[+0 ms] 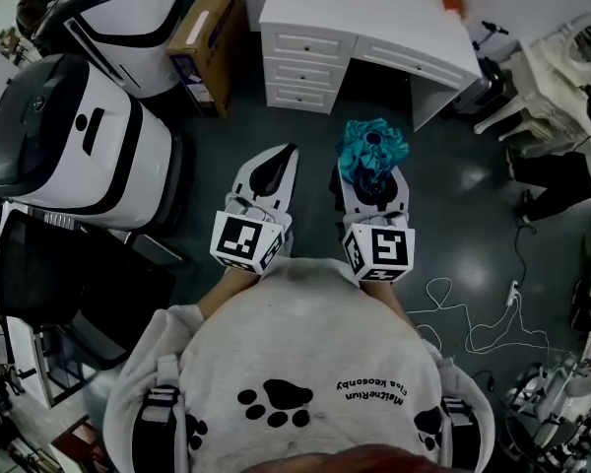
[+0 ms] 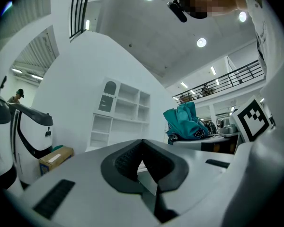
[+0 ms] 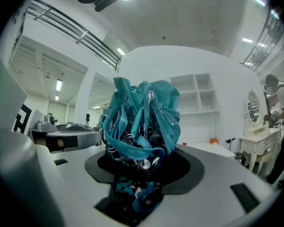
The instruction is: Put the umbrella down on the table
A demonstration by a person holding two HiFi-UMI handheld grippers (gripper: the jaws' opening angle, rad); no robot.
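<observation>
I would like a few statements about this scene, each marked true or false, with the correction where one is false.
1. The right gripper holds a teal umbrella. True.
2. The left gripper also grips the umbrella. False: nothing is between its jaws, which are together.
3. The umbrella already lies on the white desk. False: it is held over the floor, short of the desk.
4. The white desk has drawers on its front. True.

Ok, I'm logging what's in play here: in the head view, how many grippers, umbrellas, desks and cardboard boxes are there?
Umbrella: 1
Grippers: 2, the left gripper shut and empty, the right gripper shut on the umbrella
Desk: 1
Cardboard box: 1
Total: 5
</observation>
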